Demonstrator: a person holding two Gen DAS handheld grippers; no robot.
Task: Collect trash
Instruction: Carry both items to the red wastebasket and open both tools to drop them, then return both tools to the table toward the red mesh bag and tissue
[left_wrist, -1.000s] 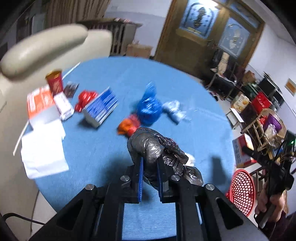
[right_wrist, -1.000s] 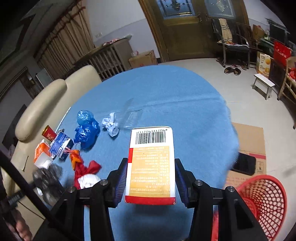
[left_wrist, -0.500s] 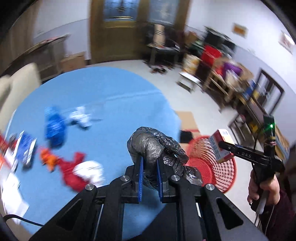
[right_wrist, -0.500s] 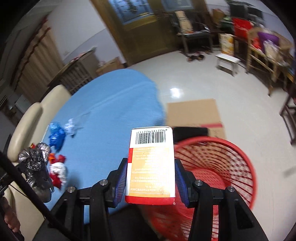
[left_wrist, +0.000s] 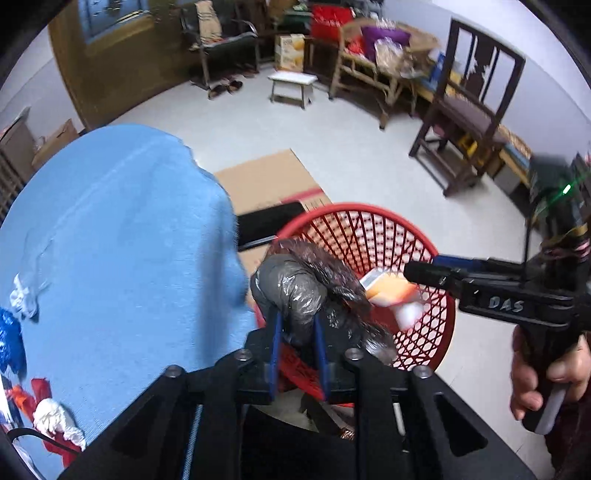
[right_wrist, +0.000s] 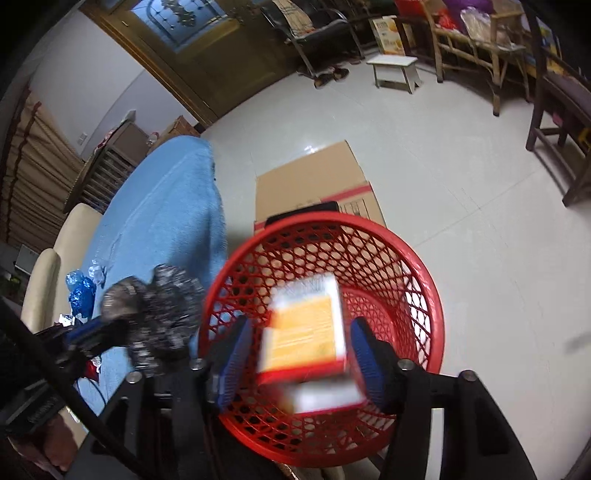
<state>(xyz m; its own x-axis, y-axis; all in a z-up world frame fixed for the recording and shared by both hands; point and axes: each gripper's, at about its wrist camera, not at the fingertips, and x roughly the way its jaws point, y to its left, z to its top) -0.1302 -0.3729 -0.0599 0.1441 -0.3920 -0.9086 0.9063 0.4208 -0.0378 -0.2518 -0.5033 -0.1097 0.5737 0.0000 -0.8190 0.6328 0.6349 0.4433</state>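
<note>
My left gripper (left_wrist: 297, 332) is shut on a crumpled grey-black plastic bag (left_wrist: 295, 288), held at the near rim of a red mesh basket (left_wrist: 417, 243) on the floor. My right gripper (right_wrist: 301, 350) is open above the same basket (right_wrist: 421, 273). An orange and white carton (right_wrist: 306, 325), blurred, is loose between its spread fingers and falling into the basket; it also shows in the left wrist view (left_wrist: 391, 291). The bag shows at the left of the right wrist view (right_wrist: 162, 306).
A round table with a blue cloth (left_wrist: 110, 240) stands left of the basket, with blue (left_wrist: 9, 343), white (left_wrist: 22, 299) and red (left_wrist: 51, 424) scraps on it. Flat cardboard (left_wrist: 266, 184) and a black slab (left_wrist: 269, 225) lie behind the basket. Chairs and a stool (left_wrist: 291, 85) stand farther off.
Both grippers swung from over the table to the red basket. My right gripper opened and let go of the carton, which is dropping. My left gripper still holds the bag.
</note>
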